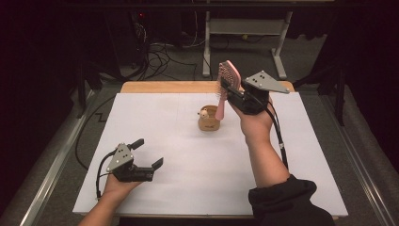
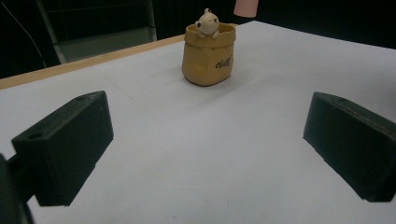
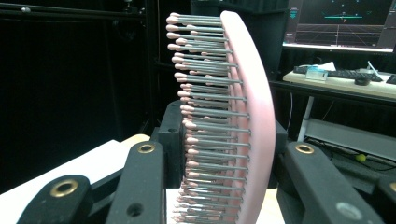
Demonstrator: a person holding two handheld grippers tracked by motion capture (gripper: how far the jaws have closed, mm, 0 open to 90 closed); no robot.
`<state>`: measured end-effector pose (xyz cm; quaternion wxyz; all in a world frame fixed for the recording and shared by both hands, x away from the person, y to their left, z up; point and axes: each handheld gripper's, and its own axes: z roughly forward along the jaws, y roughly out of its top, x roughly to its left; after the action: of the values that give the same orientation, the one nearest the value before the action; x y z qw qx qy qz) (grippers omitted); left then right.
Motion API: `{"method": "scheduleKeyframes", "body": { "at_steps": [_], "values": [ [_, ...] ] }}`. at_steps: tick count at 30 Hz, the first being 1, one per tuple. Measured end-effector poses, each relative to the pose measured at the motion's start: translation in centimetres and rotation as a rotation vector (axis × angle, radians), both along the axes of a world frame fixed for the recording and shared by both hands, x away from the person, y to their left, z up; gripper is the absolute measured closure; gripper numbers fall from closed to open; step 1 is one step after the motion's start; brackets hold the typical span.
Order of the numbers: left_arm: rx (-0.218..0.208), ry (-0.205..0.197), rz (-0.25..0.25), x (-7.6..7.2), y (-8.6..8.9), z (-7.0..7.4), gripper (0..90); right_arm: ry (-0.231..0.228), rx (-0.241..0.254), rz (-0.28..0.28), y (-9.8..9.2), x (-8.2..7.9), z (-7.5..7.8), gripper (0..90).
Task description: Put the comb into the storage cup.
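At the near left of the white table point(image 1: 188, 188), the left gripper point(image 1: 151, 153) is resting low over the surface in the person's left hand point(image 1: 117, 184), its jaws spread wide apart and holding nothing. In the left gripper view the two black jaws are framing bare white tabletop, with the holder standing well beyond them.

Farther in, near the table's centre, a small tan sack-shaped holder point(image 1: 209, 118) point(image 2: 208, 55) is standing upright on the white surface, a little pale bear figure point(image 1: 204, 113) point(image 2: 207, 22) peeking over its rim.

To the right of it, the person's right hand point(image 1: 256, 125), with a dark sleeve point(image 1: 287, 200) on the forearm, is raising the right gripper point(image 1: 227, 87) above the table. This gripper is clamping a pink hairbrush point(image 1: 227, 80) point(image 3: 233, 116), which is standing roughly upright, head up and bristles facing left. Its handle is pointing down toward the holder; whether the tip is touching or inside it cannot be told.

At the far edge, a strip of bare wooden tabletop point(image 1: 164, 86) is showing. In the right gripper view, a monitor point(image 3: 341, 23) and keyboard point(image 3: 359, 74) are sitting on a desk beyond the brush.
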<state>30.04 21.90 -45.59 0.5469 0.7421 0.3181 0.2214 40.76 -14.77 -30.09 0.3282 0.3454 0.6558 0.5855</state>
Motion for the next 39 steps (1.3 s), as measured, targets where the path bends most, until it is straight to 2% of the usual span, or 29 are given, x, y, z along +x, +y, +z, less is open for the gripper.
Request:
{"method": "scheduleKeyframes", "body": {
  "at_steps": [5, 26, 33, 39],
  "values": [
    [-0.024, 0.008, -0.002, 0.0, 0.0, 0.1, 2.0, 0.006, 0.004, 0.000, 0.4, 0.8, -0.4, 64.5],
    [-0.020, 0.017, 0.006, 0.0, 0.3, -0.1, 1.8, 0.022, 0.022, -0.017, 1.5, 3.5, -0.5, 64.5],
    [-0.028, 0.015, 0.005, -0.2, 0.4, -0.1, 1.8, 0.029, 0.014, -0.019, 2.3, 4.3, -0.3, 64.4],
    [-0.030, 0.013, 0.003, -0.2, 0.3, -0.1, 1.8, 0.037, 0.003, -0.026, 2.5, 4.6, -0.7, 64.5]
  ]
}}
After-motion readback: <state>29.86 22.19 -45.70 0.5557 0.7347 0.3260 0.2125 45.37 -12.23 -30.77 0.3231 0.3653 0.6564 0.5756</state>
